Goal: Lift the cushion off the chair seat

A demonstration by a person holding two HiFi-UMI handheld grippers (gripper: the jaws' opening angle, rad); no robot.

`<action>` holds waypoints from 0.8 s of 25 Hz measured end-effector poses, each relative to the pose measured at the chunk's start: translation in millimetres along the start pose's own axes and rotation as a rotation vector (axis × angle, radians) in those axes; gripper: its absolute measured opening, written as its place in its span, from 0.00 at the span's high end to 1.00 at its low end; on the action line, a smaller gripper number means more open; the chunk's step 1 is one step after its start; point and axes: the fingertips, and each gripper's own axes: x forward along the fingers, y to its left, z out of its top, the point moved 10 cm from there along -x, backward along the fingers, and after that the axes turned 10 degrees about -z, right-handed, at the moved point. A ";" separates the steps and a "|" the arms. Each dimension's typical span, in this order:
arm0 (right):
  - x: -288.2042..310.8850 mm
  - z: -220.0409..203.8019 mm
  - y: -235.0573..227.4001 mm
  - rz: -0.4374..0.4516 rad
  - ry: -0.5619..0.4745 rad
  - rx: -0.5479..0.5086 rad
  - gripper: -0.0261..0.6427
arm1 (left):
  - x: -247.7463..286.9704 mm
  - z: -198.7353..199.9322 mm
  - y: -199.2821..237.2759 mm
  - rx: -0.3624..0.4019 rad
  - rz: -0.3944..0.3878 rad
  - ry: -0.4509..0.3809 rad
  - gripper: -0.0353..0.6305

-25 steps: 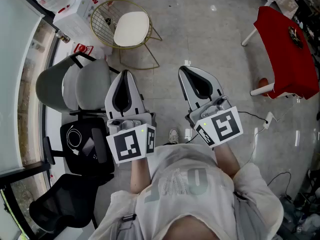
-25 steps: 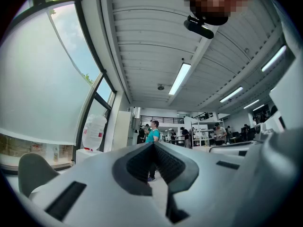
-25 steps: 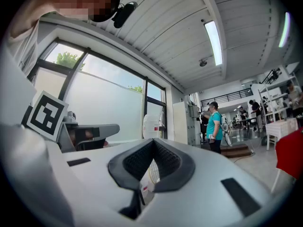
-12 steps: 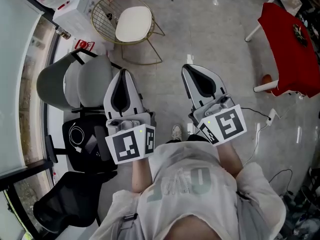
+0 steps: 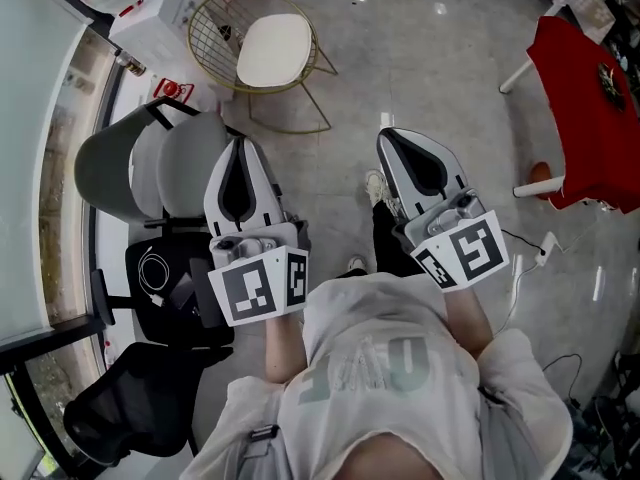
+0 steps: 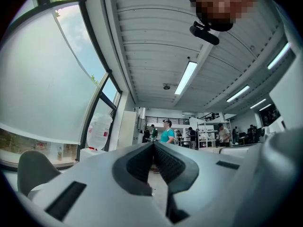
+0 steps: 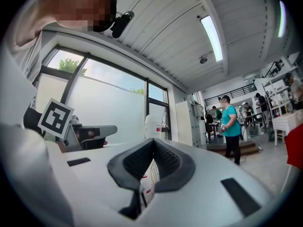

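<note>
A gold wire chair (image 5: 215, 38) stands on the floor at the top of the head view, with a white round cushion (image 5: 272, 50) lying on its seat. My left gripper (image 5: 240, 144) is shut and empty, pointing toward the chair from well short of it. Right of it, my right gripper (image 5: 388, 134) is also shut on nothing, about level with the left one. In the left gripper view the ribbed pads (image 6: 163, 162) meet at the left gripper (image 6: 154, 144). The right gripper (image 7: 153, 141) shows the same closed tip in its own view.
Two grey shell chairs (image 5: 150, 168) stand left of my left gripper. A black office chair (image 5: 160, 278) holding cables is below them, another black chair (image 5: 120, 418) lower still. A red-covered table (image 5: 590, 88) is at the right. White boxes (image 5: 160, 13) sit behind the wire chair. People (image 7: 231, 126) stand far off.
Both grippers have drifted a little forward toward the wire chair, still shut. The person's leg and shoe now show between the grippers, stepped forward.
</note>
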 end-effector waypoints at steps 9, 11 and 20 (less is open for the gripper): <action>100.4 -22.4 -57.9 0.093 0.004 0.061 0.94 | 74.1 -21.6 12.3 0.040 0.066 -0.020 0.93; 135.0 -19.8 -75.5 0.131 0.014 0.054 0.94 | 101.7 -26.2 13.9 0.043 0.084 -0.014 0.93; 289.0 -12.2 -156.8 0.241 0.077 0.094 0.94 | 244.6 -29.0 48.2 0.088 0.168 -0.007 0.93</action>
